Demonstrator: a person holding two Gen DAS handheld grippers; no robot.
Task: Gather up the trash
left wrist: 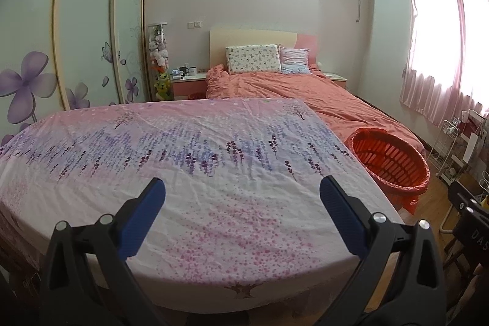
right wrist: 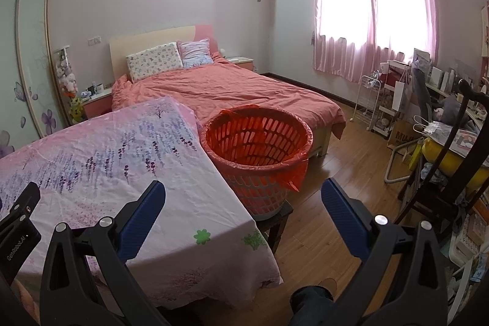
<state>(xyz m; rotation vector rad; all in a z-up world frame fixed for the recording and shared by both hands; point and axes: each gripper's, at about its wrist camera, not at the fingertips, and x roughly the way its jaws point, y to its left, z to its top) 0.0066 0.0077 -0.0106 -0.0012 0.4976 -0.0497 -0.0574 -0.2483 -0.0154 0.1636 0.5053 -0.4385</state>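
Bedroom light falls on a table [left wrist: 214,173] draped in a flowered cloth, with the bed [left wrist: 290,87] behind it. From the left wrist, we hold the left gripper [left wrist: 243,191] spread wide and empty above the cloth; no trash shows on it. The red-lined basket [left wrist: 394,161] sits just past the table's right edge. From the right wrist, our right gripper [right wrist: 243,193] is likewise spread and empty, facing the basket [right wrist: 259,148], which looks empty. We judge we are searching, so next we must spot some trash.

basket [left wrist: 394,164] base hidden behind table [left wrist: 183,173], nightstand clutter [left wrist: 183,71] indistinct
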